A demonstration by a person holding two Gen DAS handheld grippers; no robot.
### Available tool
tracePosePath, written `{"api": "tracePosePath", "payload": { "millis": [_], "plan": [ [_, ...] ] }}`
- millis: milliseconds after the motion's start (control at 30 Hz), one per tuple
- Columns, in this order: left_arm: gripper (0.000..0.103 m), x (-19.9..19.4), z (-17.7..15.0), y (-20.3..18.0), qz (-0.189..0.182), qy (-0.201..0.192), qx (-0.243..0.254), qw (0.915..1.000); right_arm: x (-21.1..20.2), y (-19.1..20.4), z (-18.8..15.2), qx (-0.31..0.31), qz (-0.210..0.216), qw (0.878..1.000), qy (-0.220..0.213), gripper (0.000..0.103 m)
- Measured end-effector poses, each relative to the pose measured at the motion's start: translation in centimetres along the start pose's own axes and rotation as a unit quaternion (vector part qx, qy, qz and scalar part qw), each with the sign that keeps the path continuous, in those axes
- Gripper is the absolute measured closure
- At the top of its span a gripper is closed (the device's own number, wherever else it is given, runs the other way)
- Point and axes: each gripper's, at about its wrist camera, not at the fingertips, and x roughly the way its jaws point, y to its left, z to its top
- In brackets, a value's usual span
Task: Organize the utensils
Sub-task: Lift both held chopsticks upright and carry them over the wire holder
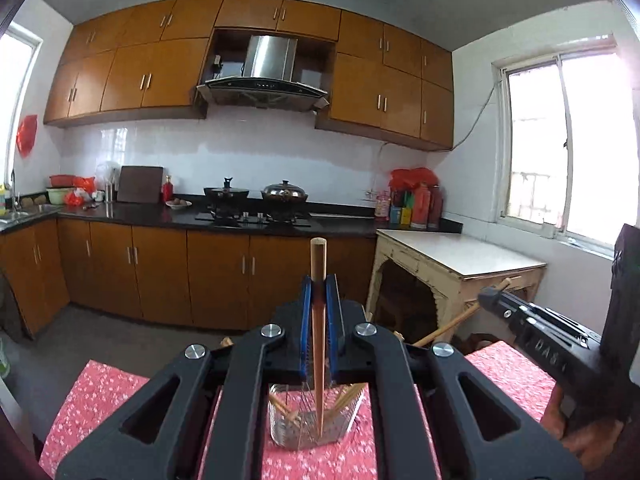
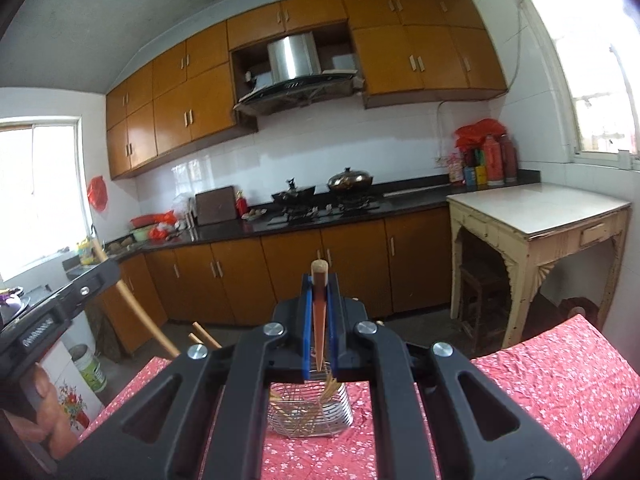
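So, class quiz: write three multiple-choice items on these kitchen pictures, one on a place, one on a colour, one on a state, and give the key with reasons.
1. Where does the wire basket stand?
A. on the tablecloth
B. on the stove
C. in the sink

2. What colour is the tablecloth?
A. blue
B. red with small flowers
C. plain white

3. What is the left gripper doing?
A. standing open
B. clamped on a wooden chopstick
C. holding a lid

Key: 1 A, the basket sits on the cloth below both grippers. 2 B, red floral print shows. 3 B, the wooden chopstick sticks out between its shut fingers.

Left gripper (image 1: 319, 280), right gripper (image 2: 319, 280): black linkage arms, silver screws, blue-lined jaws.
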Motion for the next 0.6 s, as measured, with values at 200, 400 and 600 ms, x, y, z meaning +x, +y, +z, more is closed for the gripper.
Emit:
{"api": "tracePosePath", "payload": {
  "millis": [200,400,600],
  "plan": [
    [0.096,4.2,-0.7,-0.3,0.028,0.029,0.004,0.9992,4.5,0.4,-0.1,-0.008,0.007,0.999,0.039,0.095],
    [0.096,7.3,-1.5,1.1,0.055,0.055,-0.006,0.997,8.3,0.1,-1.0,-0.002,0.023,0.996,0.084,0.095],
    [0.096,9.3,-2.2,2.2,0.068,0.065,-0.015,0.9955,11.2,0.1,-2.3,0.002,0.031,0.993,0.118,0.095]
  ]
}}
